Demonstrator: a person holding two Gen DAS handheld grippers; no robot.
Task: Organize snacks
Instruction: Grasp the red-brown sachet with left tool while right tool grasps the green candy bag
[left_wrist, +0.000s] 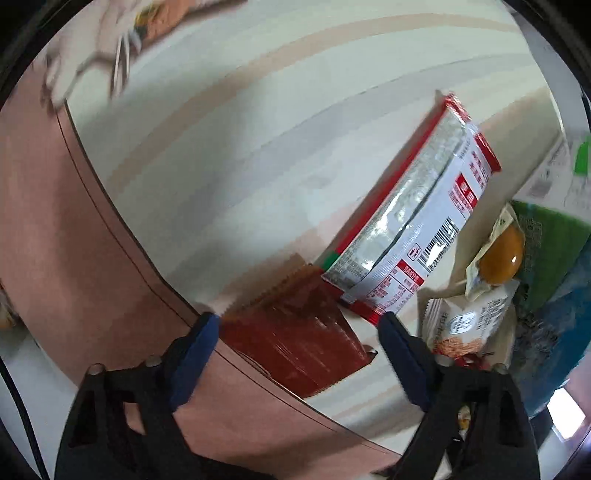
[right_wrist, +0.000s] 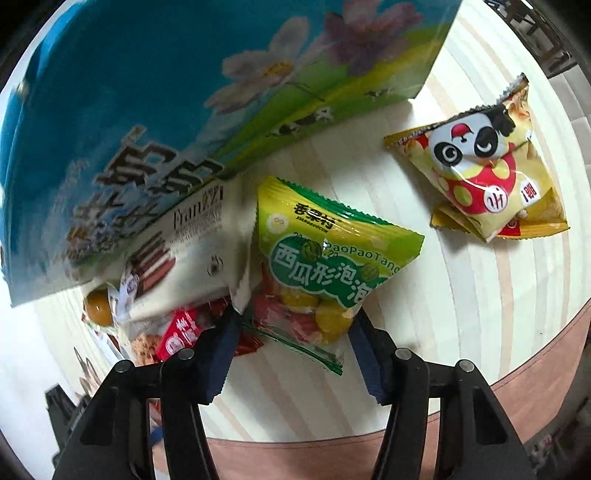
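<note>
While the green gum bag (right_wrist: 325, 266) lies on the striped table (right_wrist: 461, 295) between the part-open right gripper (right_wrist: 295, 325) pads, seemingly touching both, the red sachet (left_wrist: 295, 332) sits unpinched inside the half-open left gripper (left_wrist: 299, 325), long red-white packet (left_wrist: 410, 221) at one o'clock

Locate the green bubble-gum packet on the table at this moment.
In the right wrist view the green bubble-gum packet lies centre frame between the right claw fingers, beside the white wafer packet, below the blue box.
</note>
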